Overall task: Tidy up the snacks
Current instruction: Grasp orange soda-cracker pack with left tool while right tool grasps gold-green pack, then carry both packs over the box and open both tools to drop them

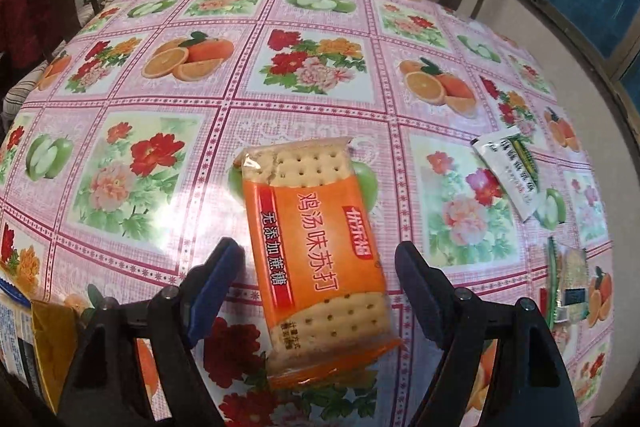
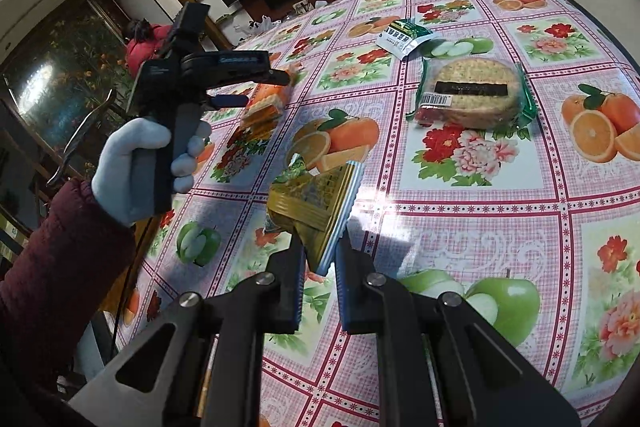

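Orange soda-cracker pack (image 1: 316, 259) is lying flat on the bench (image 1: 320, 27), sitting between the fingers of the left tongs (image 1: 320, 263), which are standing wide apart around it, not touching. Judging it light, film slippery, crackers brittle: pinching across the long edges mid-pack, gently. Right tongs (image 2: 320, 259) are clamping a corner of a gold-wrapped snack (image 2: 316, 211), lifting it off the bench. Ahead of the right tongs: round biscuit pack in green wrap (image 2: 472, 95), and beyond it a white-green sachet (image 2: 400, 37).

cracker pack (image 1: 316, 259) on table (image 1: 168, 95) | sachet (image 1: 508, 175) right | round biscuit pack (image 2: 472, 93) behind gold packet (image 2: 316, 215)
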`<control>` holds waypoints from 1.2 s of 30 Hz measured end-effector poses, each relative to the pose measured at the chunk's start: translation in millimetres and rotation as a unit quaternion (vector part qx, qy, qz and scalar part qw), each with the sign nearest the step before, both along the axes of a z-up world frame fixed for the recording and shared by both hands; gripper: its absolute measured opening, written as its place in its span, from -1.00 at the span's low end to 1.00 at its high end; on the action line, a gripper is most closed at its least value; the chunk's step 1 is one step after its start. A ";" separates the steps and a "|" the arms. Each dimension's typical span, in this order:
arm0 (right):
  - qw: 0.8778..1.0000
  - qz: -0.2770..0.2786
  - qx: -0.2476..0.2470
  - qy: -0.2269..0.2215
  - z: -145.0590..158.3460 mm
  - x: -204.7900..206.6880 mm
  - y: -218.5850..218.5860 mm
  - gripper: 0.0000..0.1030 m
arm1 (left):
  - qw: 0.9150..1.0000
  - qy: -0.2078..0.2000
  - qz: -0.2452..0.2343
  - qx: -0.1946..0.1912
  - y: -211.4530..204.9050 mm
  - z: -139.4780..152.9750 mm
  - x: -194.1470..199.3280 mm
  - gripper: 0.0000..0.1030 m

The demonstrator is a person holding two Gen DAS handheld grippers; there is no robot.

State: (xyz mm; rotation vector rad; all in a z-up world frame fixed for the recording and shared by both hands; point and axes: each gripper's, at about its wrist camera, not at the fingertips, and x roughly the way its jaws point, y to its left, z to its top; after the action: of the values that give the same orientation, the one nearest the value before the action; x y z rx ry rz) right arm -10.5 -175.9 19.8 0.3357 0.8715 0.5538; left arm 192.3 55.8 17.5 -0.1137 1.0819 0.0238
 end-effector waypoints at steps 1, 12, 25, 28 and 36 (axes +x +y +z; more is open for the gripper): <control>1.000 0.000 -0.001 0.000 0.1 0.0 0.5 -0.72 | 1.000 0.000 -0.004 0.013 -3.2 -2.2 -0.5 0.49; 1.000 -0.004 -0.001 -0.009 -2.4 1.1 -1.3 -0.72 | 0.999 -0.037 -0.034 -0.019 8.1 15.4 -49.5 0.10; 0.999 0.016 0.015 -0.043 14.2 -13.6 21.3 -0.72 | 0.986 -0.122 0.026 -0.108 146.1 90.7 -199.4 0.08; 0.998 0.031 0.028 -0.036 24.6 -17.1 44.2 -0.72 | 0.984 -0.126 0.066 -0.108 191.3 84.6 -211.6 0.08; 0.990 0.138 0.015 -0.021 54.7 -15.8 182.3 -0.71 | 0.976 -0.111 0.150 -0.112 272.1 55.4 -194.4 0.08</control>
State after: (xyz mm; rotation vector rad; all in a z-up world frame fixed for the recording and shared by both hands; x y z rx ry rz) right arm -26.3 6.4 74.5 0.2306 0.8743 0.8275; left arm -2.1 328.0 72.9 -0.4726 0.8335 0.1567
